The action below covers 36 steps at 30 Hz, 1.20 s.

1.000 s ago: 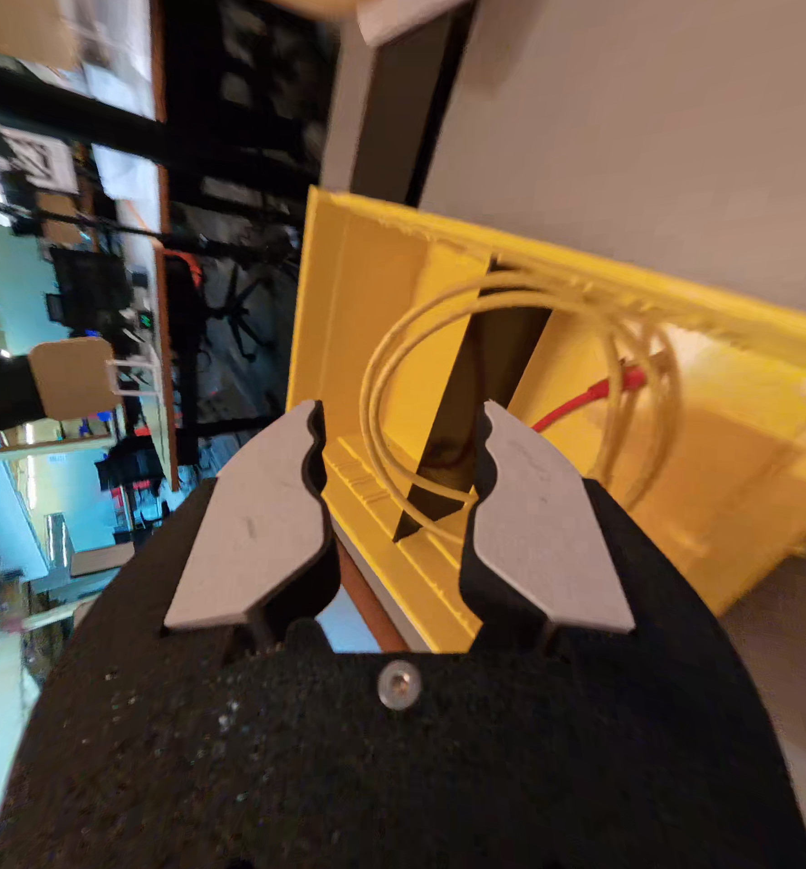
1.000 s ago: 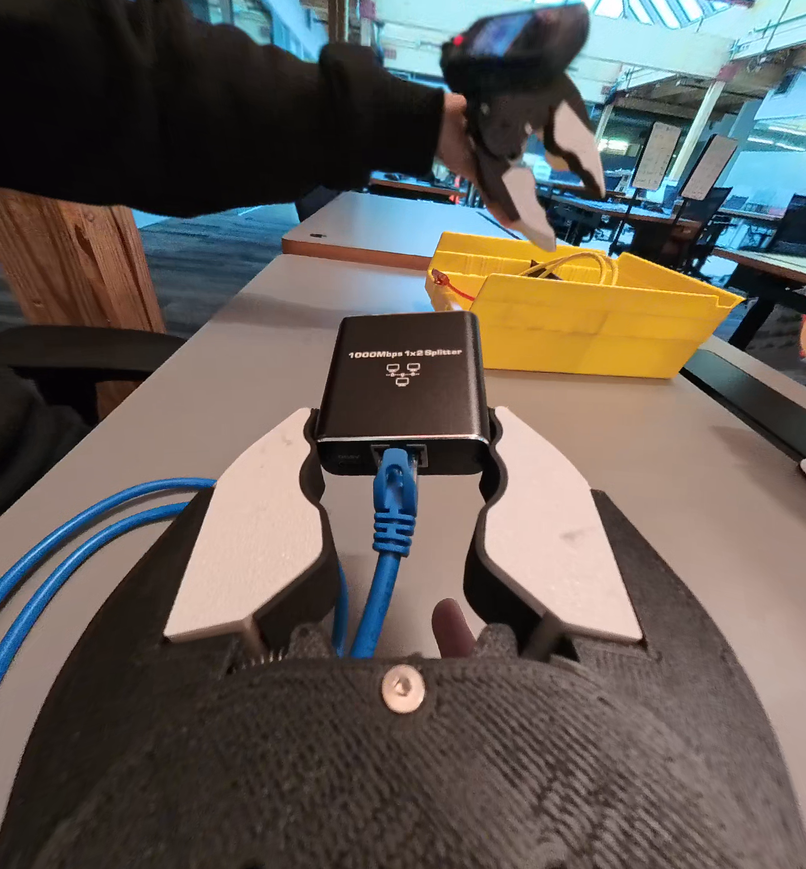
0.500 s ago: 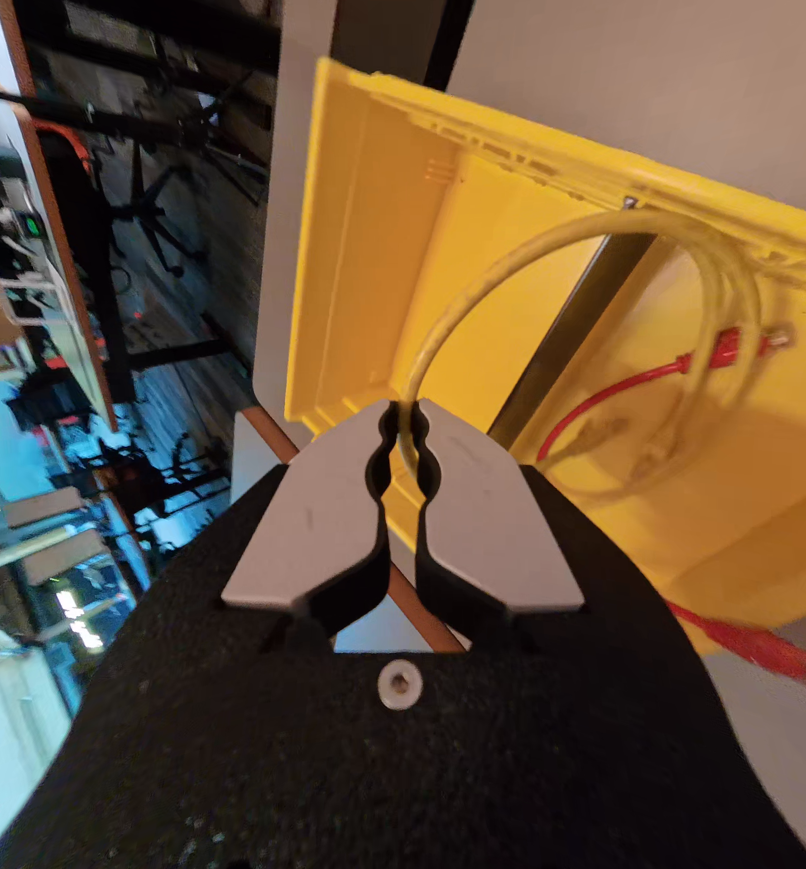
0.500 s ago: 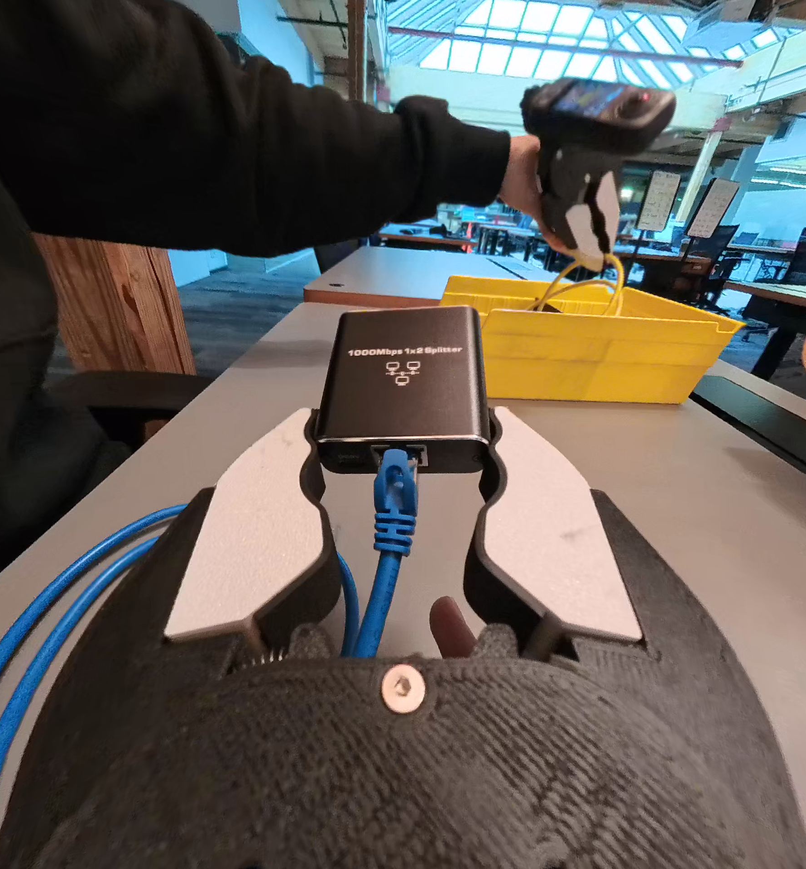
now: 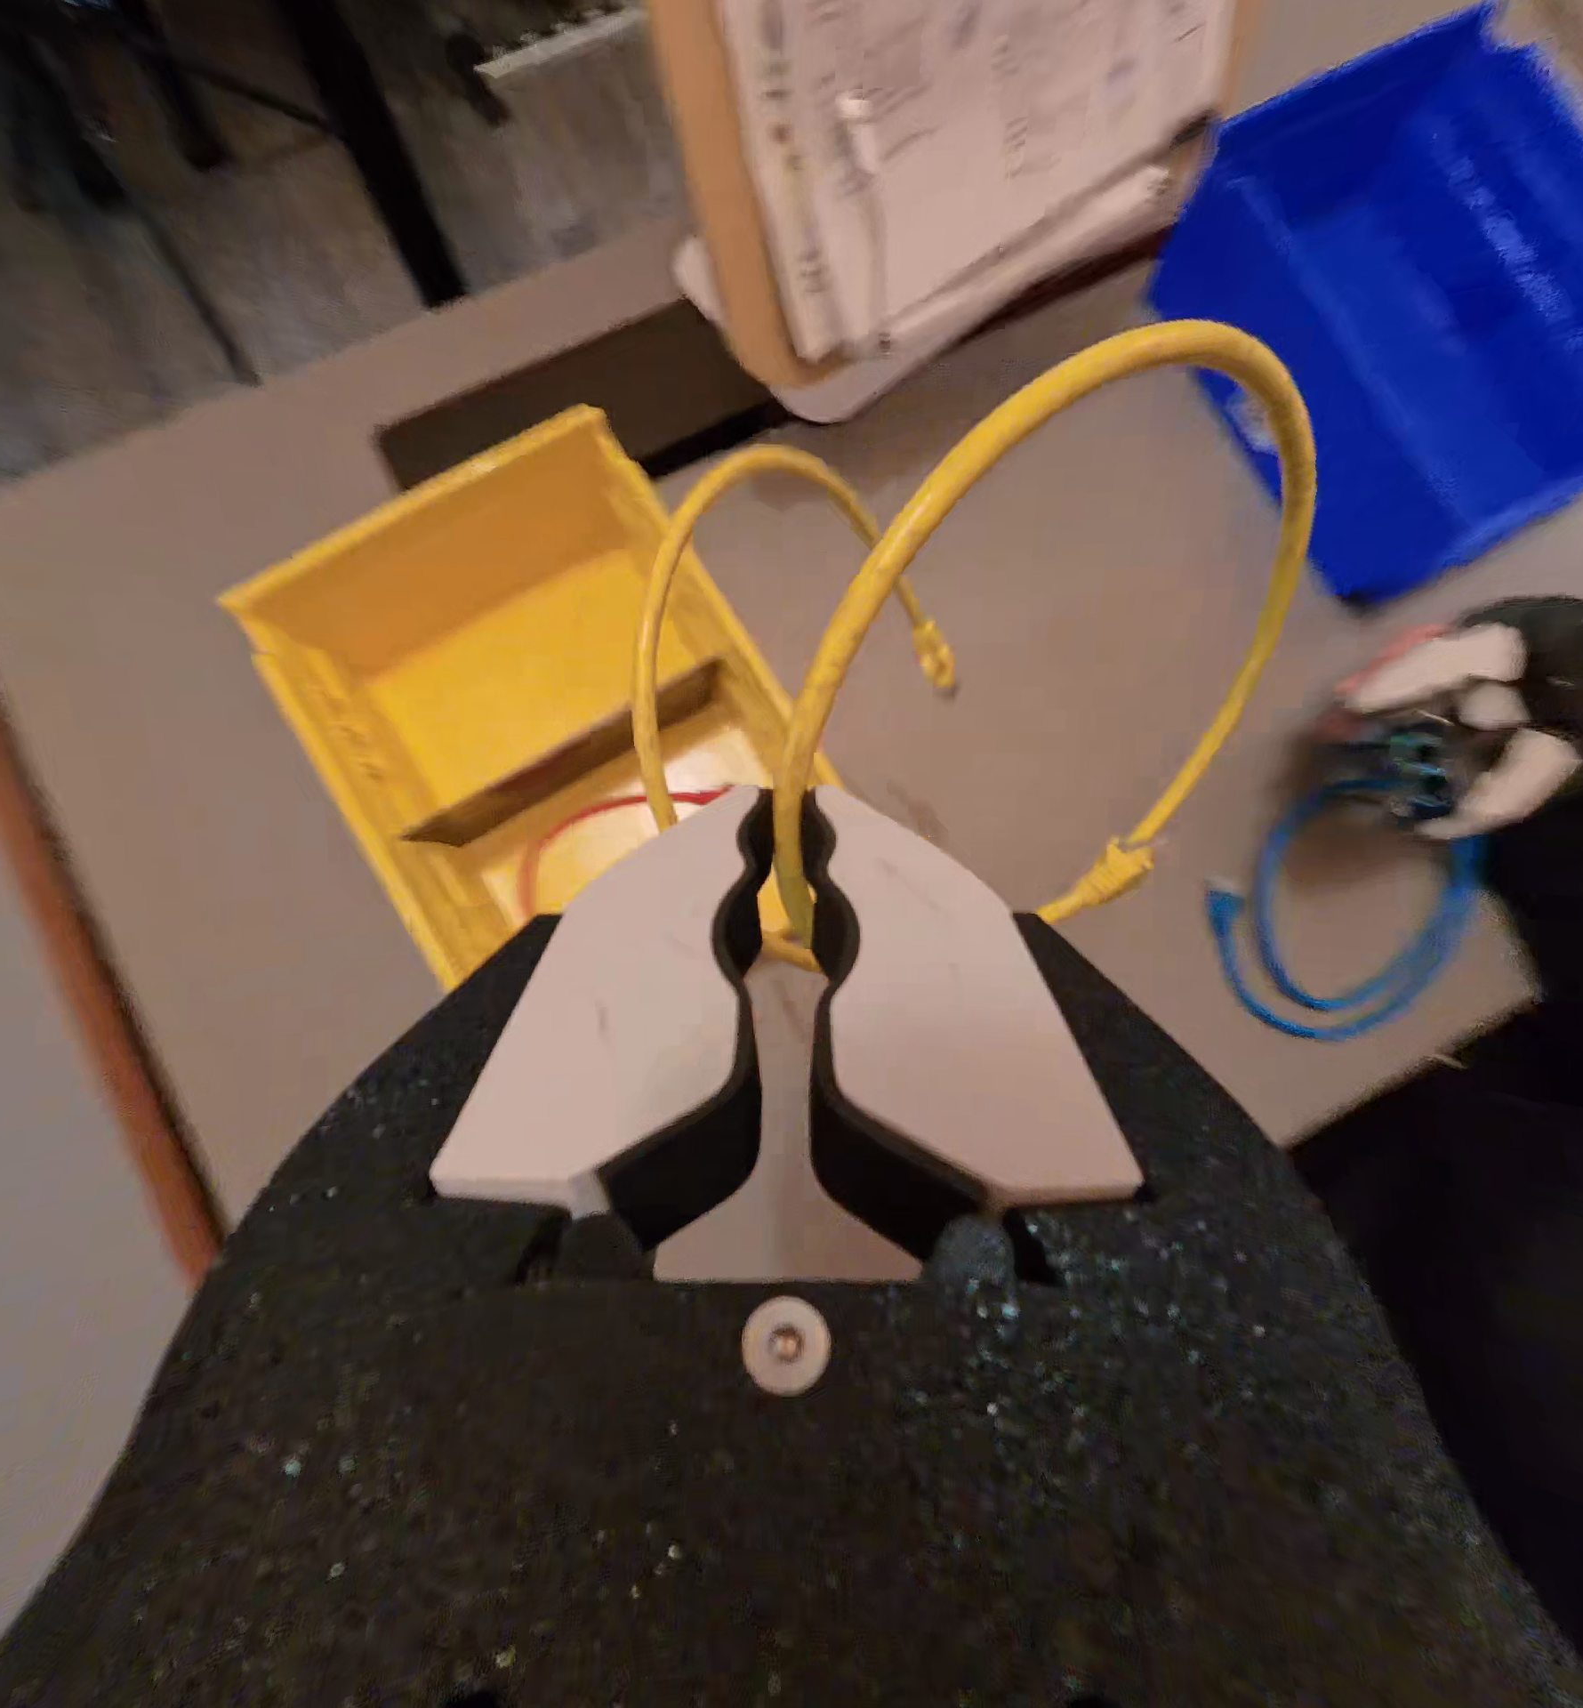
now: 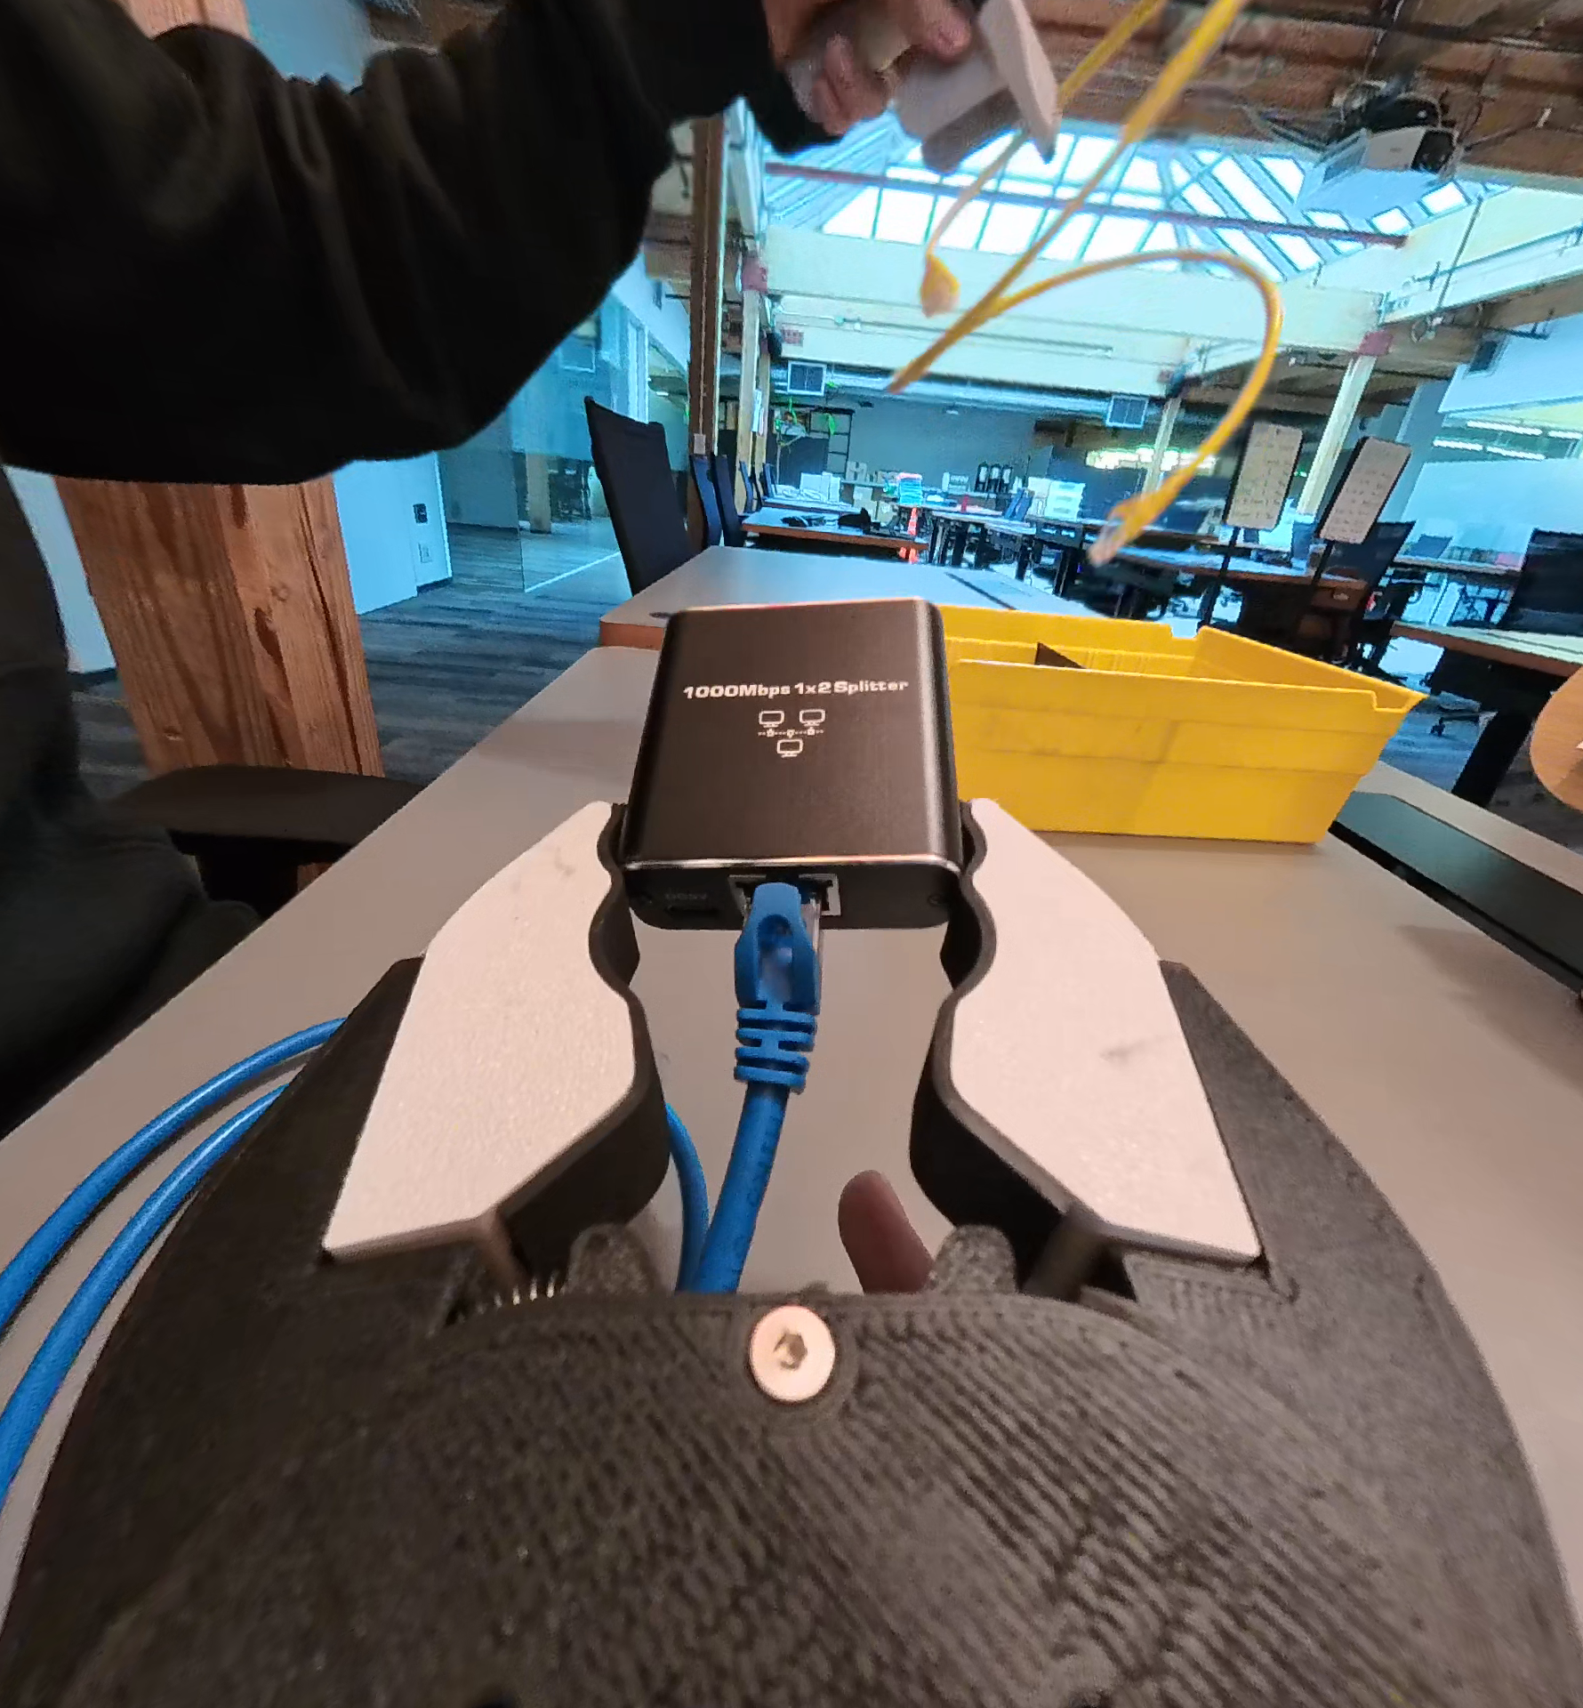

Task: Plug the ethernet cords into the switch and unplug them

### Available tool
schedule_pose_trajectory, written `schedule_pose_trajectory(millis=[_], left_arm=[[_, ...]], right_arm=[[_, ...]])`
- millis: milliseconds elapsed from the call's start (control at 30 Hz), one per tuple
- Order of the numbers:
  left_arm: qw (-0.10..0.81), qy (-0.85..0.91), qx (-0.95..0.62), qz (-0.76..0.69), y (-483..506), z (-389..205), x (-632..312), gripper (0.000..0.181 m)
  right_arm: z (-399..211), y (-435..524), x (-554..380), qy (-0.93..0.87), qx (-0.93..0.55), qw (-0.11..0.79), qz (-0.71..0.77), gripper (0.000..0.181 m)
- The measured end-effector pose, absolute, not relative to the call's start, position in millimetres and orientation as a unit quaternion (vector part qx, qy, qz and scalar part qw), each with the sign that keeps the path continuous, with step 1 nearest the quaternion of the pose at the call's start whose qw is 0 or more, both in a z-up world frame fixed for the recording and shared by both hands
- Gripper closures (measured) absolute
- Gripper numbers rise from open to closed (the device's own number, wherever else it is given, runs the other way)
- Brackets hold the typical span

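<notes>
1 blue cord (image 6: 774,980) is plugged into the switch (image 6: 792,739), which my right gripper (image 6: 792,869) clamps on the table (image 6: 1324,998). My left gripper (image 5: 786,864) pinches the yellow cord (image 5: 1268,518) aloft, unplugged; unplugging remains too.

Each hand-held gripper (image 5: 788,823) has pale grey fingers (image 6: 501,1035), textured black body, silver screw; black sleeve (image 6: 261,231).

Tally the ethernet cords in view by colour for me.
Yellow cord, pinched in the left hand-held gripper: 1
Blue cord, plugged into the switch: 1
Red cord, in the yellow bin: 1
Total: 3
</notes>
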<state>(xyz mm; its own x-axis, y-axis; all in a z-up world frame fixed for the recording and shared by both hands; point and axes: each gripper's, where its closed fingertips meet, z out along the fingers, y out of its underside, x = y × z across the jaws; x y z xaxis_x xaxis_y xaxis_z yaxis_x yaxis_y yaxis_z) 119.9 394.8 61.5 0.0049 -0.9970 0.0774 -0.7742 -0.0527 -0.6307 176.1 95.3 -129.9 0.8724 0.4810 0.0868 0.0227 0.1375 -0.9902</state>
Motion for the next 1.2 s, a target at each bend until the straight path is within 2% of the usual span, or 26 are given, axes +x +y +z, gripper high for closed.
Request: schedule_pose_trajectory(millis=[200, 533, 667, 733, 900, 967, 1033, 1100, 1200], left_arm=[[0.143, 0.663, -0.632, -0.376, 297.9, 28.6, 94.1, 0.176], [0.037, 0.555, -0.747, -0.365, 278.4, -152.6, 67.0, 0.176], [0.075, 0.521, -0.768, -0.366, 289.8, -194.0, 73.1, 0.175], [0.099, 0.561, -0.732, -0.373, 282.6, -194.4, 76.7, 0.166], [0.243, 0.769, -0.498, -0.319, 249.8, -177.5, 91.2, 0.159], [0.311, 0.832, -0.394, -0.236, 244.2, -180.0, 98.5, 0.156], [0.389, 0.832, -0.389, -0.071, 275.7, -177.9, 109.2, 0.153], [0.373, 0.837, -0.399, 0.012, 289.9, -185.3, 109.1, 0.151], [0.332, 0.862, -0.378, -0.059, 267.7, -201.4, 111.6, 0.15]], right_arm=[[-125.9, 92.9, 181.4, -0.186, -0.627, 0.74, 0.157, 0.116], [-118.4, 81.7, 203.7, -0.153, -0.606, 0.766, 0.148, 0.116], [-121.0, 84.2, 199.0, -0.164, -0.613, 0.759, 0.145, 0.116], [-121.3, 84.3, 198.0, -0.166, -0.614, 0.758, 0.145, 0.116], [-122.5, 86.1, 196.9, -0.17, -0.618, 0.752, 0.152, 0.116], [-124.1, 87.2, 195.0, -0.176, -0.622, 0.748, 0.152, 0.116], [-124.7, 87.0, 193.6, -0.18, -0.623, 0.746, 0.149, 0.116], [-124.6, 86.9, 193.7, -0.18, -0.623, 0.747, 0.147, 0.116], [-124.4, 86.9, 193.8, -0.179, -0.622, 0.747, 0.15, 0.116]])
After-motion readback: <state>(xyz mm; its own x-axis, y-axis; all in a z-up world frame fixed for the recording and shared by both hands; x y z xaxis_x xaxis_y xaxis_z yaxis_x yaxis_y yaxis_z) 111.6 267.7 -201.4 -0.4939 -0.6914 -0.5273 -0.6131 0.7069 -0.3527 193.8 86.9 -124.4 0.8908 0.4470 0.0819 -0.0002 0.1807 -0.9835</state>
